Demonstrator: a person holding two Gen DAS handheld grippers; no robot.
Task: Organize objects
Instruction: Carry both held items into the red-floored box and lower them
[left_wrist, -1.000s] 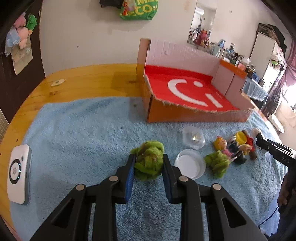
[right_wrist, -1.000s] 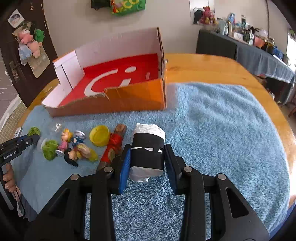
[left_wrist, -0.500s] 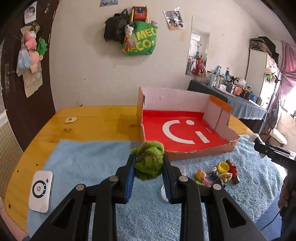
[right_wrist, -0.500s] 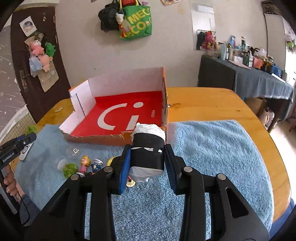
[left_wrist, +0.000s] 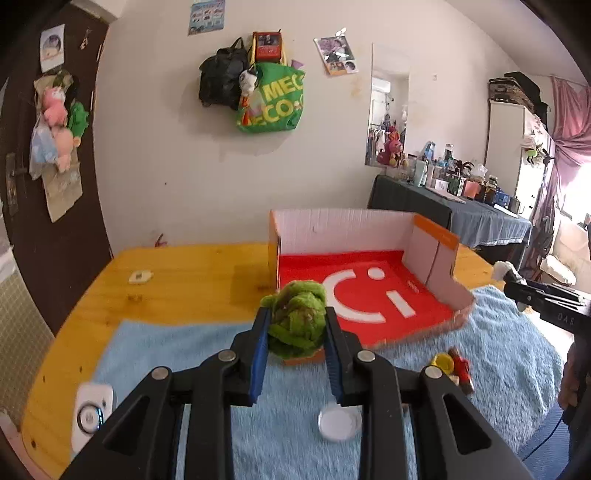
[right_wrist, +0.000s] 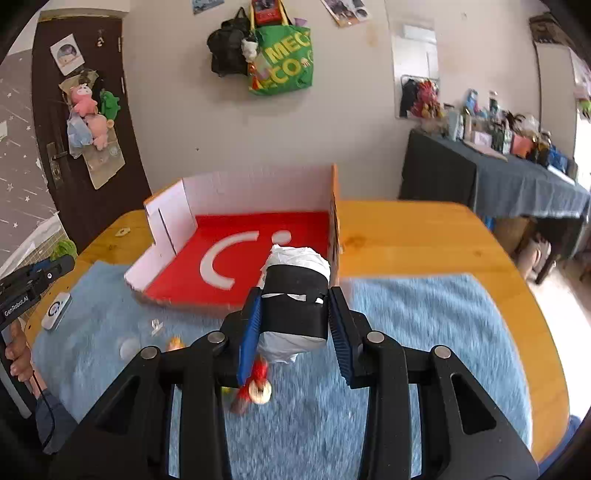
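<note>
Green fuzz fills my left gripper (left_wrist: 295, 325): its blue pads are nearly closed on the plush ball (left_wrist: 297, 319), held at frame centre above the towel (left_wrist: 192, 347), just before the near edge of the box (left_wrist: 362, 295). My right gripper (right_wrist: 293, 314) is likewise clamped on a black-banded white bundle (right_wrist: 295, 306), mid-frame, short of the box's front lip. Both loads look soft, so I judge the main risk is one squeezing out of the pads if I tilt or jolt on the way over; the torn front wall is low, but a low carry could still catch it and shove the box across the table (left_wrist: 192, 273). Releasing too early would drop either piece among the small toys (left_wrist: 452, 365) on the towel. From the left view I get the white lid (left_wrist: 340, 424) at lower centre and the remote (left_wrist: 90, 417) at lower left; the right view instead shows the red figure (right_wrist: 256, 384) directly beneath its jaws, which the left camera places far off to the right.
</note>
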